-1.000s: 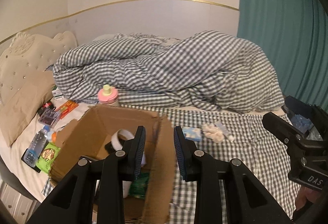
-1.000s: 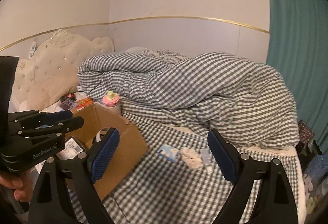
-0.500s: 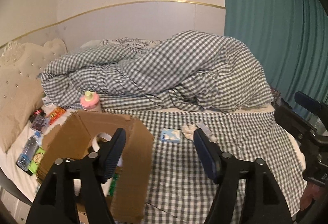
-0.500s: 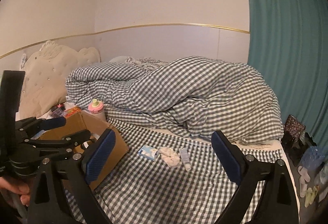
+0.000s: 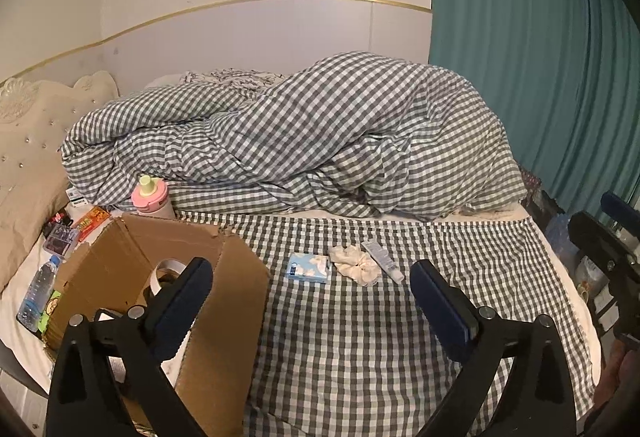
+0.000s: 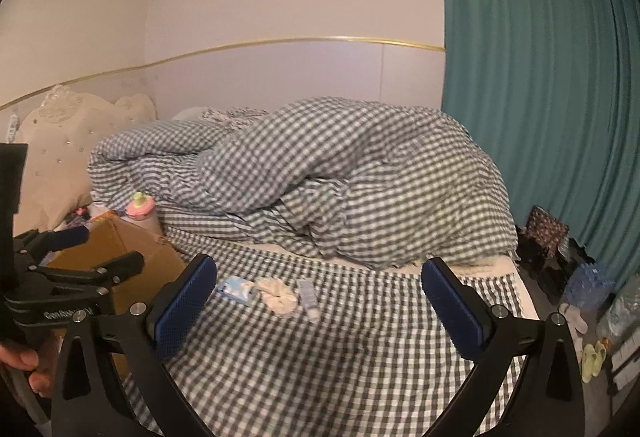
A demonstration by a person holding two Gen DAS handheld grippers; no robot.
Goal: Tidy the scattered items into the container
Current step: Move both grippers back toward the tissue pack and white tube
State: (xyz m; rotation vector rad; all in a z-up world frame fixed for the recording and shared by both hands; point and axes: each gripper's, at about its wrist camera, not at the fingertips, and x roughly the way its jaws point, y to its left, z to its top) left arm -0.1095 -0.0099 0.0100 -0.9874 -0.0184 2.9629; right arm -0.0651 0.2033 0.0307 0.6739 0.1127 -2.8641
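Left wrist view: my left gripper (image 5: 310, 301) stands spread wide with nothing between its blue pads, hovering over the grey-and-white checked bedsheet (image 5: 360, 349). The open brown cardboard box (image 5: 168, 277) sits at lower left, its near wall partly behind my left finger; a roll of white tape (image 5: 168, 269) shows inside. Beyond the gripper, three loose items lie in a row on the sheet: a small light-blue tissue packet (image 5: 308, 268), a cream fabric scrunchie (image 5: 356, 264) just beside it, and a white tube (image 5: 382, 260) touching the scrunchie's far side. A pink-lidded bottle (image 5: 150, 197) stands behind the box against the bunched checked duvet (image 5: 300, 133). A clear water bottle (image 5: 38, 293) lies left of the box.

Right wrist view: my right gripper (image 6: 316, 305) is likewise released, jaws wide apart and empty. The tissue packet (image 6: 236, 288), scrunchie (image 6: 278, 295) and tube (image 6: 308, 297) lie ahead between its fingers. The left gripper (image 6: 80, 257) partly blocks the box (image 6: 132, 249). A teal curtain (image 6: 540, 97) hangs at right.
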